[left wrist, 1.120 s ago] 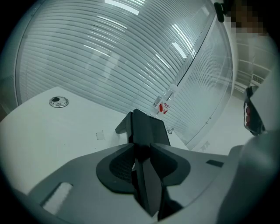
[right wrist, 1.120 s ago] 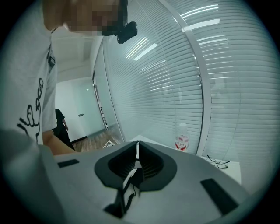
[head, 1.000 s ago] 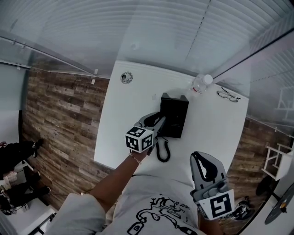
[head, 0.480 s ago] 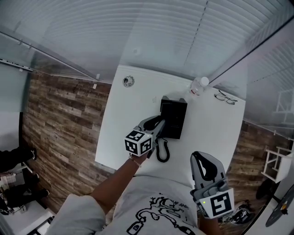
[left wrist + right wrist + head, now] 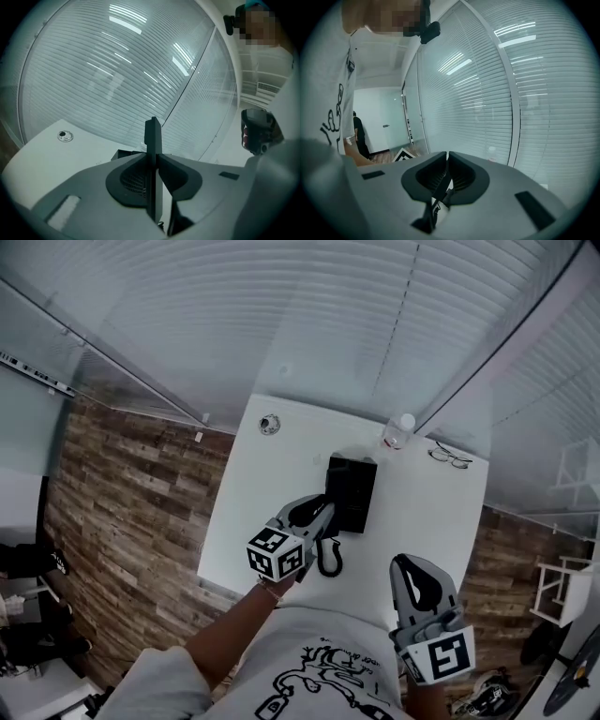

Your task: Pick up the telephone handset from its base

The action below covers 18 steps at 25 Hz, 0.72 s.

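**A:** How far along are we?

**B:** Nearly done, we reckon. Our left gripper [image 5: 322,507] has just been closing its jaws and is clamped on the handset [image 5: 153,140], which looks lifted off the base [image 5: 352,491] just right of it. The cord [image 5: 328,557] trails underneath. The bottle [image 5: 397,431] and glasses [image 5: 450,457] sit well back, so nothing's blocking. Our right gripper [image 5: 447,154] is pinched closed and empty.

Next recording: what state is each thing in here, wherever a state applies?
left gripper: fingers have just been closing, now clamped on the handset.
handset: held edge-on, apparently lifted off its base.
base: flat on the table.
cord: curled in a loop near the base.
right gripper: fingers together, empty.
bottle: upright, capped.
glasses: lying on the table.
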Motion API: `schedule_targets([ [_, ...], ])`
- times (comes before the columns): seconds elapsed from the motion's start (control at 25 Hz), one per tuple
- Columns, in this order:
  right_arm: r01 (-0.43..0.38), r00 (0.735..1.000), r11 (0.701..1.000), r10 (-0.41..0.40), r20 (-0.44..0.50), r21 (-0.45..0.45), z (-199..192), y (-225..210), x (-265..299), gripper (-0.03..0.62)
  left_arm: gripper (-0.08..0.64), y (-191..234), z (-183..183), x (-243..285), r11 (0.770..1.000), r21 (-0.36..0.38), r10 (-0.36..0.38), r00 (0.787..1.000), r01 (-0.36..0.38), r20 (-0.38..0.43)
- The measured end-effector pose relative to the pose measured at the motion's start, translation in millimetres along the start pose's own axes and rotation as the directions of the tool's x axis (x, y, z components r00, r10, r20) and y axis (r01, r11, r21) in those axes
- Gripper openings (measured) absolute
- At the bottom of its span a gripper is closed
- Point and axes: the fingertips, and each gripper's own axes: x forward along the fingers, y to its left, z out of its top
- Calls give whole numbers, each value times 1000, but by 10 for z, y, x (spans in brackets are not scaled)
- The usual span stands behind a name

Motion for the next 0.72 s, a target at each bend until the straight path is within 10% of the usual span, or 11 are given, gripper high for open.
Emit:
schedule_targets([
  [0.72,64,993,995,-56,105,-73,525,0,-396,17,69,-840,912,-943,994,86,-76,979,60,188],
])
